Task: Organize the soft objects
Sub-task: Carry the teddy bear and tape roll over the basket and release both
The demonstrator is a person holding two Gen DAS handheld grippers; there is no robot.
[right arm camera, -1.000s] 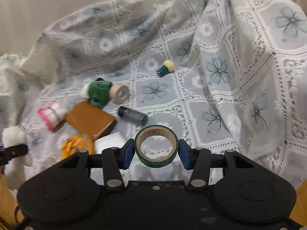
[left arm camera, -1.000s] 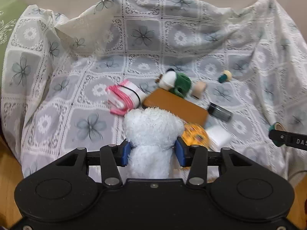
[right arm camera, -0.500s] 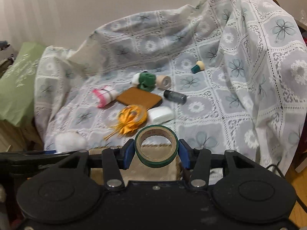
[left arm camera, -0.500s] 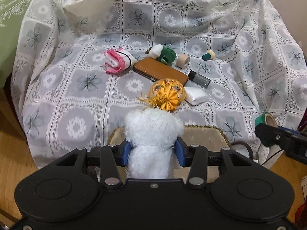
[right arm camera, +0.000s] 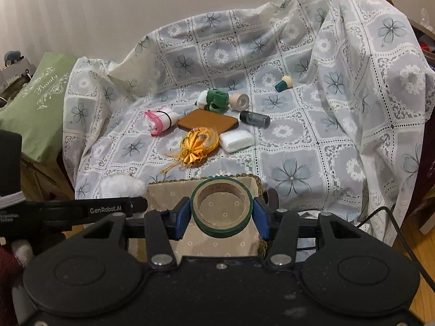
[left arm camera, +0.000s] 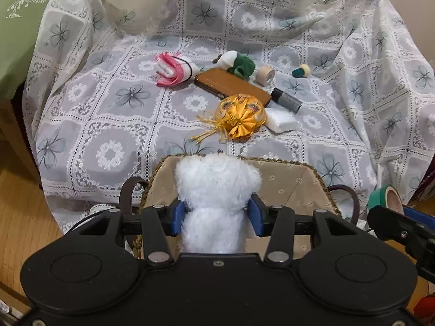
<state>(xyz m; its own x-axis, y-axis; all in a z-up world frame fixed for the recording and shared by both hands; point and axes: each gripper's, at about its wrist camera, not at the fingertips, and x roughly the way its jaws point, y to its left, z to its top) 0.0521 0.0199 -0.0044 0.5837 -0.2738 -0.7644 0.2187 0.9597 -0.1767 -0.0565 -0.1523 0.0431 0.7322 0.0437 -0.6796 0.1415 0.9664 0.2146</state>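
My left gripper [left arm camera: 217,214] is shut on a white fluffy plush toy [left arm camera: 216,190] and holds it over a fabric-lined woven basket [left arm camera: 293,182]. My right gripper [right arm camera: 221,214] is shut on a green tape roll [right arm camera: 221,207] above the same basket [right arm camera: 168,190]. The tape roll also shows at the right edge of the left wrist view [left arm camera: 386,195], and the plush at the left of the right wrist view [right arm camera: 119,186]. A yellow fabric pouch with tassels [left arm camera: 240,115] [right arm camera: 199,144] lies on the floral lace cover [left arm camera: 108,108] beyond the basket.
On the cover lie a pink-and-white bundle [left arm camera: 174,68], a brown case [left arm camera: 231,85], a green-and-white soft toy [left arm camera: 239,62], a beige tape roll [left arm camera: 266,74], a dark bottle [left arm camera: 286,100], a white packet [left arm camera: 281,119] and a small green-capped piece [left arm camera: 301,71]. A green bag [right arm camera: 35,103] stands left.
Both grippers have drawn back from the cover with the plush and the tape roll held. The basket has come into view under them and now sits closer below both.
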